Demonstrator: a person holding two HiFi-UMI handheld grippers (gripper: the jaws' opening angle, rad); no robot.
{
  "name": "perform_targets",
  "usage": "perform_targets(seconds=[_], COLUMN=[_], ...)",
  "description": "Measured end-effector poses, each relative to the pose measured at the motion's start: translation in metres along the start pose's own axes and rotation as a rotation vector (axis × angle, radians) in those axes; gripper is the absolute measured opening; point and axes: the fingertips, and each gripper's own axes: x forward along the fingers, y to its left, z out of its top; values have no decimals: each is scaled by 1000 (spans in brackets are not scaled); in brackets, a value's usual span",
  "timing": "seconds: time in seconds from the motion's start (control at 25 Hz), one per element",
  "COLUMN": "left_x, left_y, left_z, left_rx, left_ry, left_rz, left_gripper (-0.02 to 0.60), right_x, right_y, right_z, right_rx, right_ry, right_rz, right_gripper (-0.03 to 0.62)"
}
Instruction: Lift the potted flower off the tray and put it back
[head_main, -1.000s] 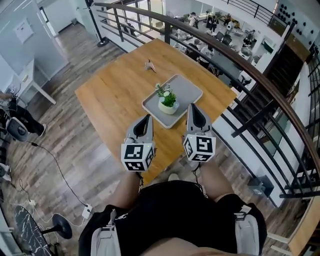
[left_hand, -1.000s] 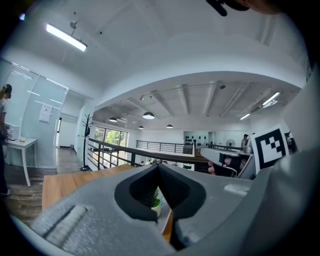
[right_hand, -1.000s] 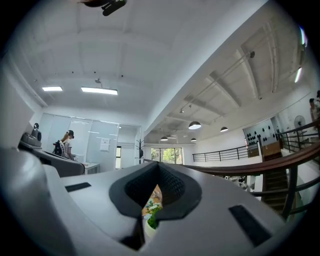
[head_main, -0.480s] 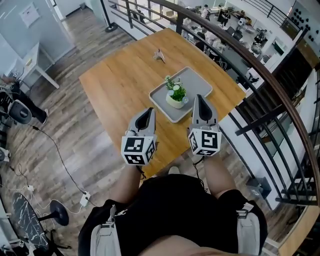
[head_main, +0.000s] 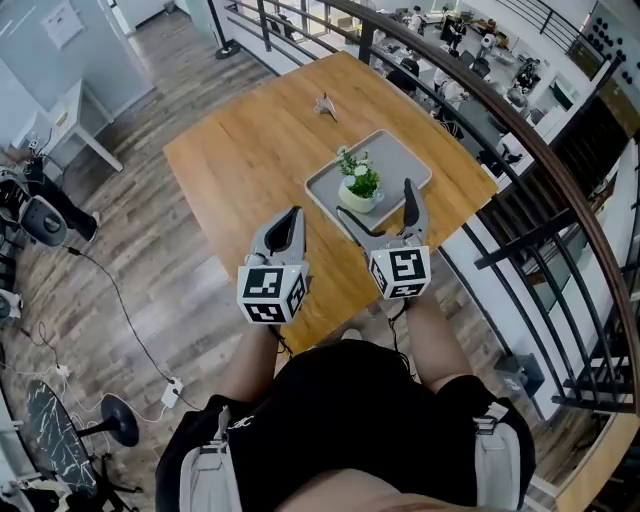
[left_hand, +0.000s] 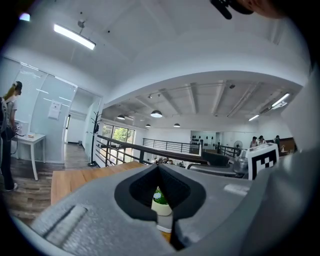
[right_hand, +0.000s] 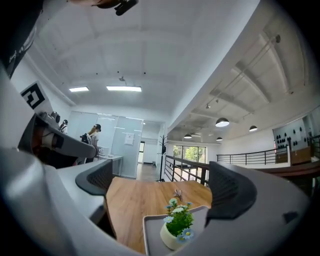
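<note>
The potted flower (head_main: 359, 186), a white pot with green leaves and small pale blooms, stands on the grey tray (head_main: 395, 160) on the wooden table (head_main: 250, 160). My right gripper (head_main: 375, 203) is just in front of the pot. Its jaws are opening and stand wide, with nothing between the pads. In the right gripper view the potted flower (right_hand: 177, 229) sits low ahead on the tray (right_hand: 150, 227), framed by the jaws of the right gripper (right_hand: 160, 184). My left gripper (head_main: 291, 215) is shut and empty, left of the tray. Through the notch of the left gripper (left_hand: 159, 167) the pot (left_hand: 161, 204) shows.
A small folded paper figure (head_main: 325, 104) lies on the table beyond the tray. A dark railing (head_main: 520, 150) runs close along the table's right and far sides. The person holding the grippers stands at the table's near corner. Another person (left_hand: 7, 135) stands by a white desk, far left.
The right gripper's jaws have gone from shut to wide open. Both grippers have moved forward toward the tray, the right one farther. The left stays shut.
</note>
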Motion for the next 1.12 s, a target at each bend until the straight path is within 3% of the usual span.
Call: perform_targets(seconds=[0.4,0.8,1.12], left_x=[-7,-15,-20], left_y=[2,2,10], left_z=[4,4,-4], left_rx=[5,35,39], left_ry=[-19,-5,29], left_rz=[28,72,112], left_gripper=[12,12,12], right_x=[8,12,21], right_y=[-13,-17,-22], right_z=[-42,-118,-182], right_rx=[49,79,186], right_ry=[98,245,376], right_rz=[-37,-51,-102], right_gripper=[580,580,580])
